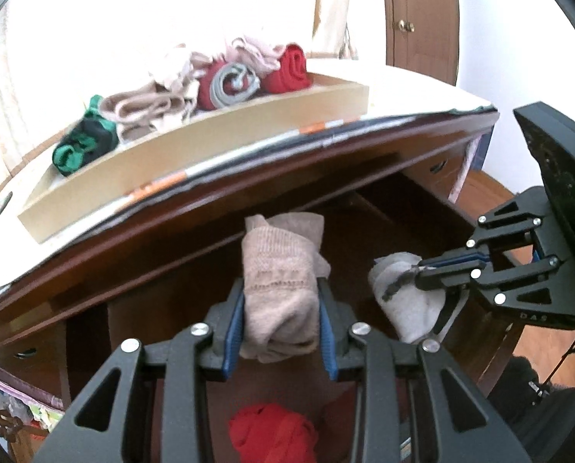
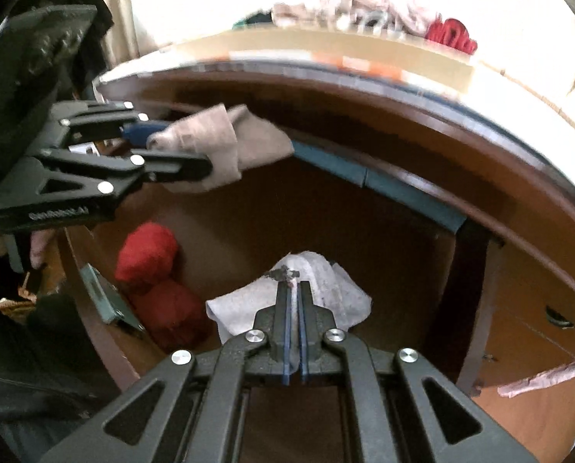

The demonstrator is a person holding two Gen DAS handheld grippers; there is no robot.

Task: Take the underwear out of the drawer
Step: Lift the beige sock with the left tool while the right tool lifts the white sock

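The left gripper (image 1: 281,320) is clamped on a beige roll (image 1: 281,289) of knit cloth, its blue pads (image 1: 234,328) pressed into both sides of the bundle; the roll stands up between the fingers, lifted clear of the open drawer (image 1: 364,208) and hanging above its dark wooden floor. From the right wrist view the same roll (image 2: 218,146) juts out past the left gripper (image 2: 171,154), just below the dresser's top edge.

The right gripper (image 2: 294,301) is closed tight on a white-grey piece (image 2: 326,293) — its pads are nearly together with only a thin fold of cloth pinched between them; the rest of the cloth spreads out to both sides under the fingertips. In the left wrist view that piece (image 1: 407,293) dangles from the right gripper (image 1: 426,274), near the beige roll but not touching it.

A red bundle (image 2: 152,270) lies in the drawer, at its left side; in the left view it (image 1: 274,432) shows low down between the left gripper's arms.

On the dresser top (image 1: 403,88) sits a shallow tan tray (image 1: 210,142) — in it lie a green and black roll (image 1: 83,146), several beige pieces (image 1: 144,112), a red and grey roll (image 1: 229,81) and a red roll (image 1: 291,69), packed side by side. A brown door (image 1: 422,15) stands behind.
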